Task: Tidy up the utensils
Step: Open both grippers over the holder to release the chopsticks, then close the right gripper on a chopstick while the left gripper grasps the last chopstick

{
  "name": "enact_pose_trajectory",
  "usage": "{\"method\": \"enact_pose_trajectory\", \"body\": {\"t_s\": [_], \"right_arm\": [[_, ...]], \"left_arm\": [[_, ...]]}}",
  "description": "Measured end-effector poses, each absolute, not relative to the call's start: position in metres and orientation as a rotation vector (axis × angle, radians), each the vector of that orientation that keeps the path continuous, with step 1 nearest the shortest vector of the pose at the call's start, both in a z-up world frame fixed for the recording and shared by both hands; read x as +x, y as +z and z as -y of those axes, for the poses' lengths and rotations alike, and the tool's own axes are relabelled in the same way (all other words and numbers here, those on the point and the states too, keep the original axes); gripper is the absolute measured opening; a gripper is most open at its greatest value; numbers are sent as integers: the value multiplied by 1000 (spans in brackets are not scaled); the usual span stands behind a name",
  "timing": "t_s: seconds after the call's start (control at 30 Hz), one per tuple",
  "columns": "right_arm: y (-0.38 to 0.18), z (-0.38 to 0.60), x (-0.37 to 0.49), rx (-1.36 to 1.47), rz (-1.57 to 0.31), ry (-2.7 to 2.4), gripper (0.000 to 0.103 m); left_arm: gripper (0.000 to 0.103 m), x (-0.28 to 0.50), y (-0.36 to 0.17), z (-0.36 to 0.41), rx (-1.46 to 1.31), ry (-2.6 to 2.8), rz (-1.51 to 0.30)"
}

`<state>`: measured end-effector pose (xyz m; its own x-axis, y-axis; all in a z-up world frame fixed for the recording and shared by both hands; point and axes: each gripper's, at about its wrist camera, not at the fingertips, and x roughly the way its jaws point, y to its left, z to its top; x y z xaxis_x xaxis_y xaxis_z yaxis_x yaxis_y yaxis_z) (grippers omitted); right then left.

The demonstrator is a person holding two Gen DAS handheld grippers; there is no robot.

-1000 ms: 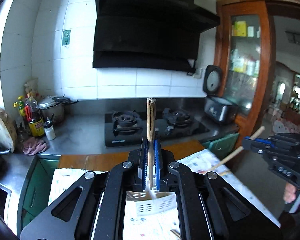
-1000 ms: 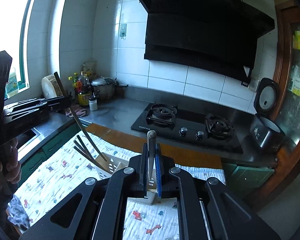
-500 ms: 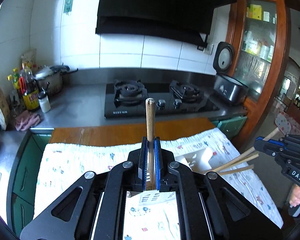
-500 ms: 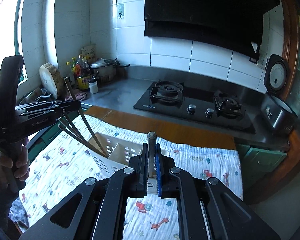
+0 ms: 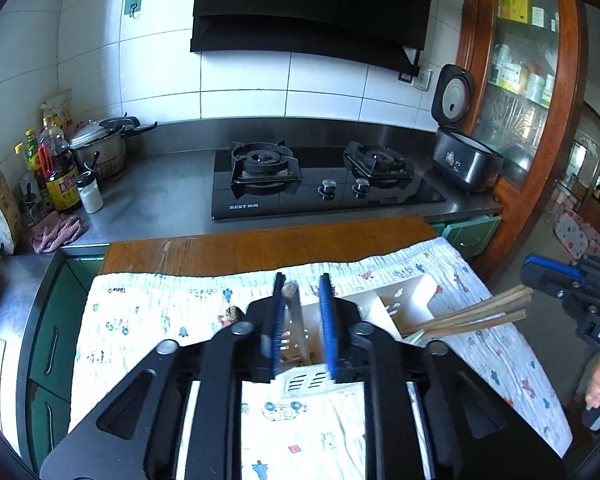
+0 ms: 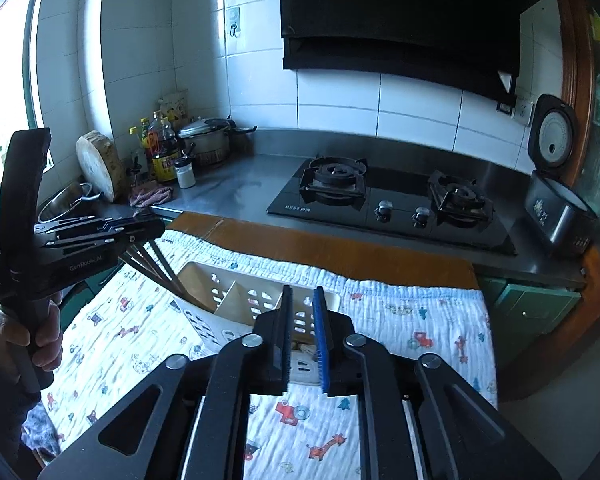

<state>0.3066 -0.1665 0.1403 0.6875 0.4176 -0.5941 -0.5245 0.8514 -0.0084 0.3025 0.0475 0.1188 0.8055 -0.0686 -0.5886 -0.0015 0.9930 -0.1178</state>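
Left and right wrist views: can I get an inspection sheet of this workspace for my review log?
Surface: printed cloth over a wooden table.
Job's things: white slotted caddy on the cloth; chopsticks leaning out of one compartment; single chopstick standing in the caddy.
Clutter: bottles, pot and rag on the steel counter.
Grippers: left gripper open, jaws just opened, single chopstick loose between them; right gripper open, jaws just opened, gripping nothing.
Cables: nothing seen.
Surroundings: gas hob, rice cooker with lid up, tiled wall.
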Motion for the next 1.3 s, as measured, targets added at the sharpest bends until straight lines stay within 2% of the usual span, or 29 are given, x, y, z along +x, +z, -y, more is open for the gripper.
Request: {"method": "enact_pose_trajectory", "body": {"t_s": [0.07, 0.27, 0.37, 0.6, 0.8, 0.9, 0.93, 1.07, 1.3], "right_arm": [[148, 172, 298, -185, -584, 516, 19], [165, 196, 261, -157, -511, 509, 31], [159, 206, 237, -155, -497, 521, 34], [100, 211, 181, -178, -565, 573, 35], [34, 205, 140, -204, -659, 618, 34], [4, 208, 130, -186, -711, 618, 30], [-8, 209, 127, -170, -738, 626, 27], [-44, 209, 118, -143, -814, 632, 22], [-70, 206, 121, -138, -873, 627, 16]], "left_arm": [[23, 296, 123, -46, -114, -33, -626], [47, 263, 136, -42, -122, -26, -583], [53, 240, 136, -39, -125, -18, -573], [80, 182, 121, -28, -138, -15, -552], [92, 136, 94, -15, -132, -14, -562], [98, 115, 81, -11, -142, 3, -566], [98, 110, 76, -10, -154, 1, -569], [98, 93, 57, -8, -172, 18, -598], [98, 73, 24, -9, -156, 60, -658]]}}
